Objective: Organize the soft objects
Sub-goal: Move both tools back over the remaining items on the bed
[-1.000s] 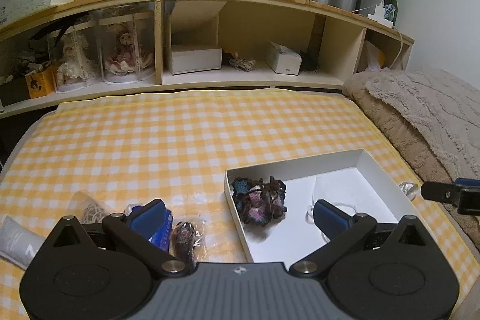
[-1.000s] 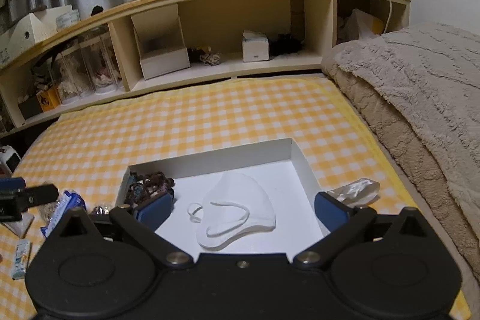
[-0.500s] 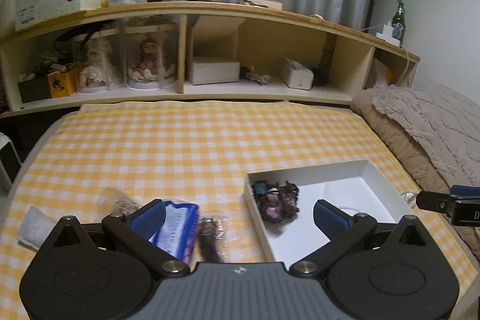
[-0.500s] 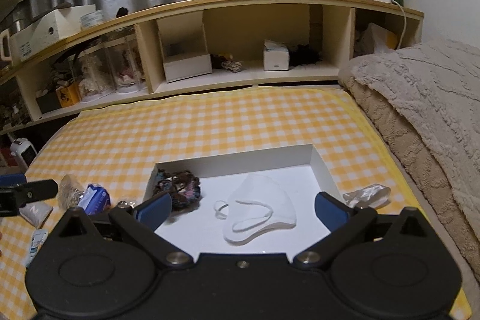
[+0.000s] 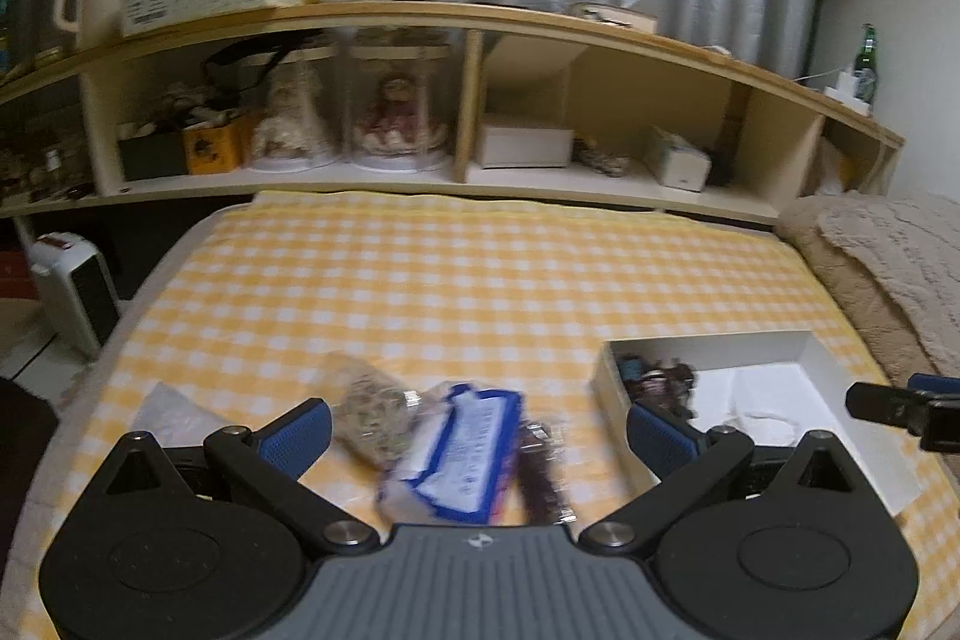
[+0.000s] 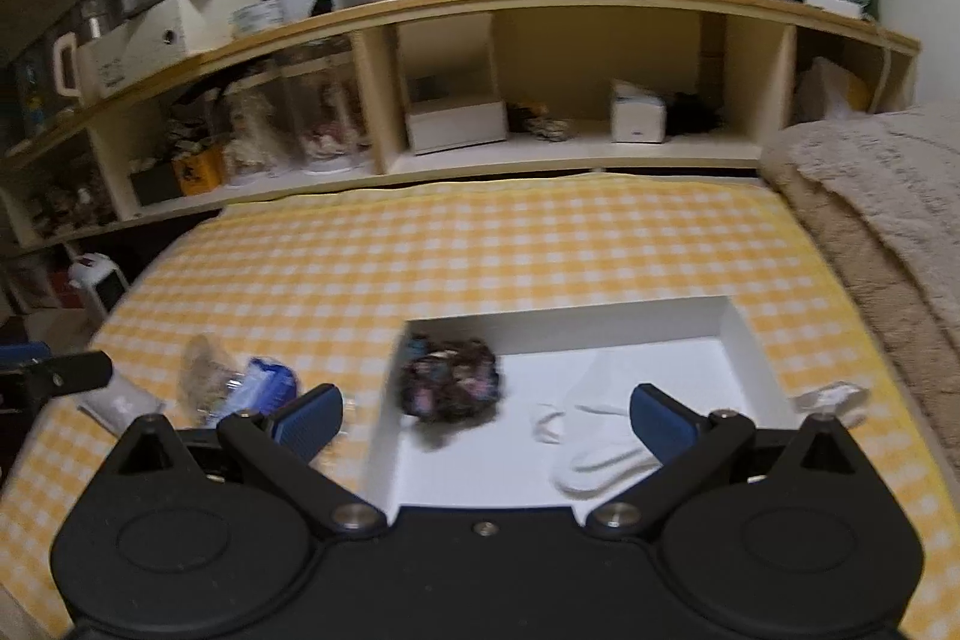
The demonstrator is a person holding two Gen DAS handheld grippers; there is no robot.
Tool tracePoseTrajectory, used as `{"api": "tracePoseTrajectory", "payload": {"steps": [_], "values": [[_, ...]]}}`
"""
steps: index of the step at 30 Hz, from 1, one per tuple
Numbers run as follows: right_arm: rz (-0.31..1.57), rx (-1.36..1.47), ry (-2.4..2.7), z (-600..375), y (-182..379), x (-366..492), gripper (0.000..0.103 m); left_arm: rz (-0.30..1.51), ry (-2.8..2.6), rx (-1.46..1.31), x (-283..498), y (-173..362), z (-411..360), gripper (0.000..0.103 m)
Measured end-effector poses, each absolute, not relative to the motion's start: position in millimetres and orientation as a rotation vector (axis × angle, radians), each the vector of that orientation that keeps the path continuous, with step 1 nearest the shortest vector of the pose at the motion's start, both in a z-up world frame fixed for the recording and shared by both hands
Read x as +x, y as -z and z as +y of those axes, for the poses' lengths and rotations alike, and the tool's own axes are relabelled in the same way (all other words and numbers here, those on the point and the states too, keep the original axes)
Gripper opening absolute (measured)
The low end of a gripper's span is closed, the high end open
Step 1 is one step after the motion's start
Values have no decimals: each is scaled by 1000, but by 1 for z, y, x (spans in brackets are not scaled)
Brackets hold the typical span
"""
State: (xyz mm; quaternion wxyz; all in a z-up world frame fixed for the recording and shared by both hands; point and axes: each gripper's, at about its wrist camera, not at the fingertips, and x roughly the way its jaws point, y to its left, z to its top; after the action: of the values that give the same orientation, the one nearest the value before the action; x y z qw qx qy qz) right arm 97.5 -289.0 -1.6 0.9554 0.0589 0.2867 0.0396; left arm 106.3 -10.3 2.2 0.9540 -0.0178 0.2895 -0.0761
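**Both grippers spread wide above the checked cloth, nothing held**

At the far left of the cloth (image 6: 480, 244) lies a grey-white pouch (image 6: 120, 400), with a clear bag of pale bits (image 5: 369, 412) next to it. Touching that bag is a blue-and-white pack (image 5: 465, 460), and a small clear packet of dark stuff (image 5: 543, 466) lies along the pack's right edge. The left gripper (image 5: 477, 433) hangs over this cluster; its jaws stand far apart and grip nothing, the pack showing between its blue pads (image 5: 297, 433).

Right of the cluster sits the white box (image 6: 744, 340). In its near-left corner lies a dark, multicoloured scrunchie (image 6: 450, 388), close against the left wall. A white mask (image 6: 594, 451) lies flat on the box floor, to the right of the scrunchie and apart from it. The right gripper (image 6: 486, 415) is above the box, jaws likewise wide and empty.

Just outside the box's right wall a clear wrapper (image 6: 831, 397) rests on the cloth. Beyond it, a beige blanket (image 6: 888, 196) runs along the right side.
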Motion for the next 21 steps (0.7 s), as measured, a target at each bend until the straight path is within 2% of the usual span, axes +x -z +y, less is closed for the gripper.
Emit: {"api": "tracePoseTrajectory", "payload": {"steps": [14, 21], "values": [[609, 99, -297, -208, 17, 124, 103, 681, -11, -59, 116, 13, 66, 103], [630, 52, -367, -170, 32, 134, 103, 814, -50, -46, 142, 41, 85, 103]]}}
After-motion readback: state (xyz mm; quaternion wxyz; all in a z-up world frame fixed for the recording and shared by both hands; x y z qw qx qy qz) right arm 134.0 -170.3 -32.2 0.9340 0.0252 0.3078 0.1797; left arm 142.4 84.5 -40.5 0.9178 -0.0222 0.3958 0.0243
